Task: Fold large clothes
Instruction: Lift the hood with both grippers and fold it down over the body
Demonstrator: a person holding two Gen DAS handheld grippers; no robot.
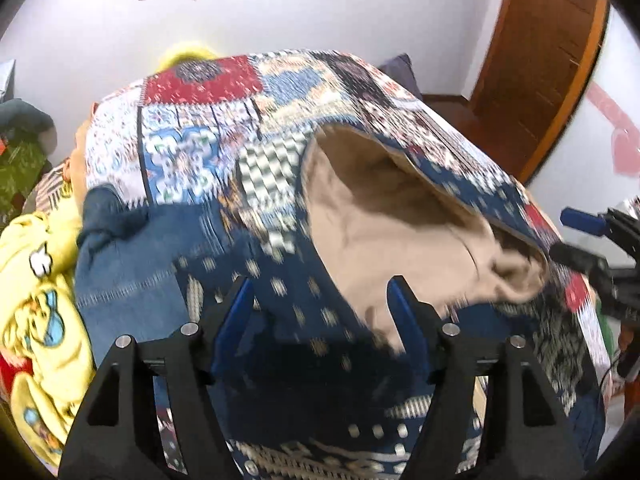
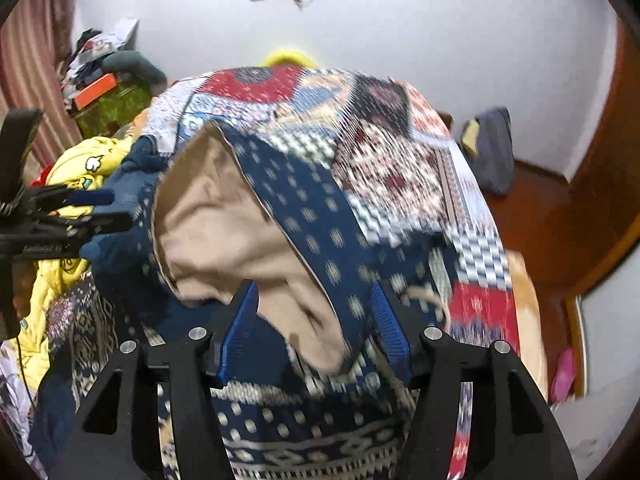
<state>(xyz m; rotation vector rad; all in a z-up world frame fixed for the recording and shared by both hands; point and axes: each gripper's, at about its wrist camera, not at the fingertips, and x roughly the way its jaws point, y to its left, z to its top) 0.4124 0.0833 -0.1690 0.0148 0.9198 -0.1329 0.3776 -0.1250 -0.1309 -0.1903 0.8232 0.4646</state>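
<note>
Patchwork-printed cloth (image 1: 224, 152) is lying rumpled over the bed, its tan lining (image 1: 372, 216) showing at the middle, so folding is looking barely begun. At 6 o'clock in each view, the left gripper (image 1: 322, 304) and right gripper (image 2: 314, 312) are hovering with fingers apart, gripping nothing; yellow clothes (image 1: 36, 300) are waiting at 9 o'clock.

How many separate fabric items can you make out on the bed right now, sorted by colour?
Patchwork, tan-lined: 1, the patterned garment under both grippers
Yellow cartoon-print: 1, the yellow garment at left
Blue denim: 1, the denim piece beside it
Navy geometric print: 1, the bed cover
Total: 4
</note>
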